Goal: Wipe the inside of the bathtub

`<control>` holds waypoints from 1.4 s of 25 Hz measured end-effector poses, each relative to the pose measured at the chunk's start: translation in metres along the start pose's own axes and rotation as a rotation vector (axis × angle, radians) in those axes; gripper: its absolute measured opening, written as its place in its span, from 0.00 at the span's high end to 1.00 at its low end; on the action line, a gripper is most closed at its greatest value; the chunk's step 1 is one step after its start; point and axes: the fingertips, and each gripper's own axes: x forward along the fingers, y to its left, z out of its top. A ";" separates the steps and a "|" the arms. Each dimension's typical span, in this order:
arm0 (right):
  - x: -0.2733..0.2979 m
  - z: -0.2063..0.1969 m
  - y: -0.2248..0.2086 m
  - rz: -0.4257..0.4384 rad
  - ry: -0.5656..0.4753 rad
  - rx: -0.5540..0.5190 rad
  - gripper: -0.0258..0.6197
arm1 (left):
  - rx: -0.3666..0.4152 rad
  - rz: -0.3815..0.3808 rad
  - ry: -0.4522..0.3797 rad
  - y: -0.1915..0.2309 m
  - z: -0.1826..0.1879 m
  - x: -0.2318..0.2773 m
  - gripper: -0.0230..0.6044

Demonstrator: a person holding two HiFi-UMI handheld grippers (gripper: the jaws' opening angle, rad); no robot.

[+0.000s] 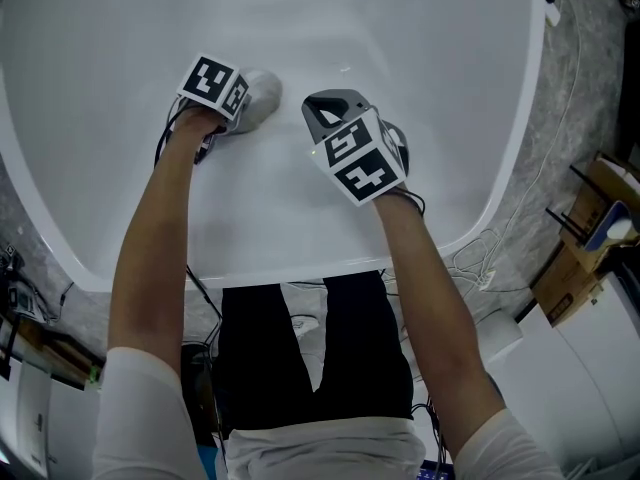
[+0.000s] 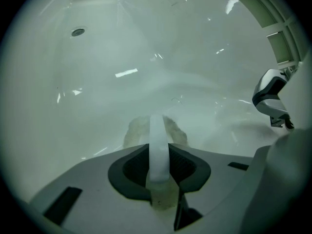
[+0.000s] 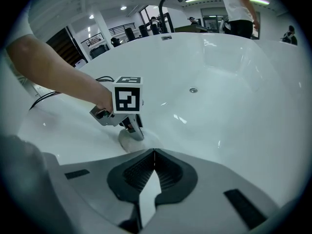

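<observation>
The left gripper is clenched on a pale cloth, which bulges out past both sides of its jaw tips and is pressed against the white inner surface of the bathtub. Ahead of those jaws the tub opens wide and bare, rising smoothly to the far wall, with the drain well ahead and to their left. Off to the right of the left jaws hangs the right gripper, apart from them, the only thing inside the tub that crowds that side. The right gripper's own jaws are pressed together with nothing between them, held above the tub wall without a clear touch. Just ahead of them and slightly left sits the left gripper with the cloth beneath it, blocking the near path forward; further ahead and to the right the basin lies open down to the drain. Beyond the far rim, ahead of the right jaws, stands a dark curved faucet, and a person stands farther back. In the head view the tub's rim curves round to the right of both grippers, with loose cables and a cardboard box on the floor outside it; behind the jaws, the near rim meets the person's dark trousers.
</observation>
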 end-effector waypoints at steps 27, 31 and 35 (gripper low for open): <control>0.013 0.023 0.026 0.018 0.014 -0.053 0.93 | -0.094 0.121 0.035 0.086 -0.068 -0.048 0.80; 0.007 0.026 0.028 0.016 0.017 -0.059 0.93 | -0.112 0.130 0.029 0.088 -0.077 -0.057 0.80; 0.002 0.030 0.026 0.012 0.013 -0.062 0.93 | -0.120 0.135 0.021 0.086 -0.079 -0.063 0.80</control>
